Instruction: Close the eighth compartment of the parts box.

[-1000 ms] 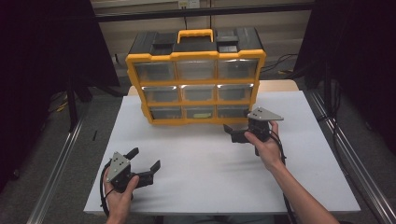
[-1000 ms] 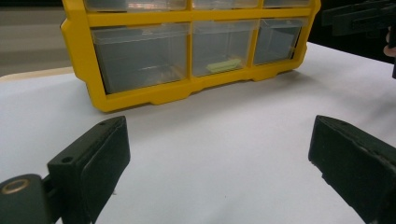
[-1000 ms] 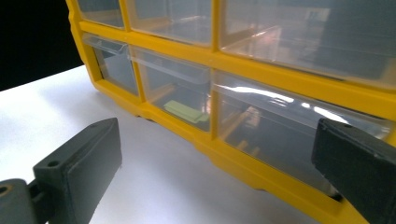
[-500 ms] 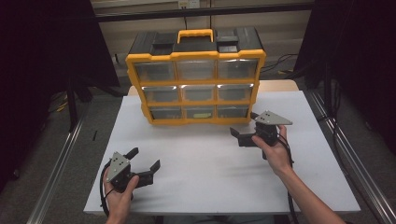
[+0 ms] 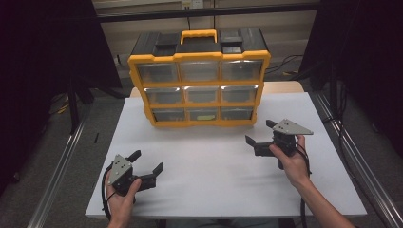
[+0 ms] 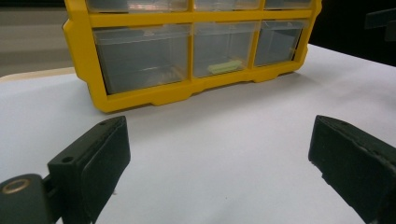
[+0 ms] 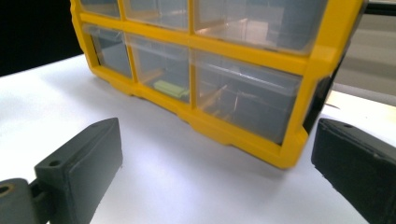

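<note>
A yellow organizer (image 5: 199, 85) with a black top, a yellow handle and nine clear drawers stands upright at the back middle of the white table (image 5: 209, 180). A small green item (image 5: 203, 115) lies in its bottom middle drawer. My left gripper (image 5: 147, 160) is open and empty near the front left of the table. The right gripper (image 5: 259, 131) is open and empty just off the organizer's lower right corner, a short gap away. Open jaws frame the organizer (image 6: 140, 100) and green item (image 6: 225, 66) in the left gripper view. The right gripper view has the organizer (image 7: 243, 135) and green item (image 7: 170, 87) close.
Metal rails (image 5: 57, 171) run along both sides of the table over a grey floor. Cables (image 5: 285, 64) lie behind the organizer at the right. The other drawers look empty or too dim to read.
My right gripper has drifted to the right and slightly toward the person, away from the organizer's front. The left gripper has stayed put.
</note>
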`<action>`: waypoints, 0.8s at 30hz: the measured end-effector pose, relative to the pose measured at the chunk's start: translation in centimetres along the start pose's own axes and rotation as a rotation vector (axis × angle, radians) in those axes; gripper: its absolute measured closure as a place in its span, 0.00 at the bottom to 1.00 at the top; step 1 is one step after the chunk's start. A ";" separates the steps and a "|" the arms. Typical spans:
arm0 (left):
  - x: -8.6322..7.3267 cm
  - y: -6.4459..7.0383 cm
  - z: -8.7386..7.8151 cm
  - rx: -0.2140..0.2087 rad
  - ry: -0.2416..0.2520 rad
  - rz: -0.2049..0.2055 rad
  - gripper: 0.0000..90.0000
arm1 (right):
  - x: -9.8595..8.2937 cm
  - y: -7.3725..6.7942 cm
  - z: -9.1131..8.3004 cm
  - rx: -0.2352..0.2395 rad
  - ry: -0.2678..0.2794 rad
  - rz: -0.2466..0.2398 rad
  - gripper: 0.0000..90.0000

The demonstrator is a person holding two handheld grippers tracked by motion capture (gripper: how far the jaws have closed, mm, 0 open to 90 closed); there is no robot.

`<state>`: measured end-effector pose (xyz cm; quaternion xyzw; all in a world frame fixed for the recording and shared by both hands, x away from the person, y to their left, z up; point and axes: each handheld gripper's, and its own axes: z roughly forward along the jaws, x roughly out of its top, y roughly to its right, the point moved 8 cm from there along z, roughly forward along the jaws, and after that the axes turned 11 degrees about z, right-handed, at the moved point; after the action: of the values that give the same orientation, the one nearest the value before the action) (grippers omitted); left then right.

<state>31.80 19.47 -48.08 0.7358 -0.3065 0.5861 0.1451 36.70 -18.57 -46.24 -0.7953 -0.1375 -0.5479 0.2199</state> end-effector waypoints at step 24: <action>0.0 0.3 0.2 -0.006 -0.001 -0.002 0.06 | -1.5 2.0 -6.1 -0.081 0.033 0.043 0.02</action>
<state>31.81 19.15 -48.19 0.7360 -0.3075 0.5847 0.1476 32.14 -23.37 -46.15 -0.7973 -0.0945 -0.5610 0.2017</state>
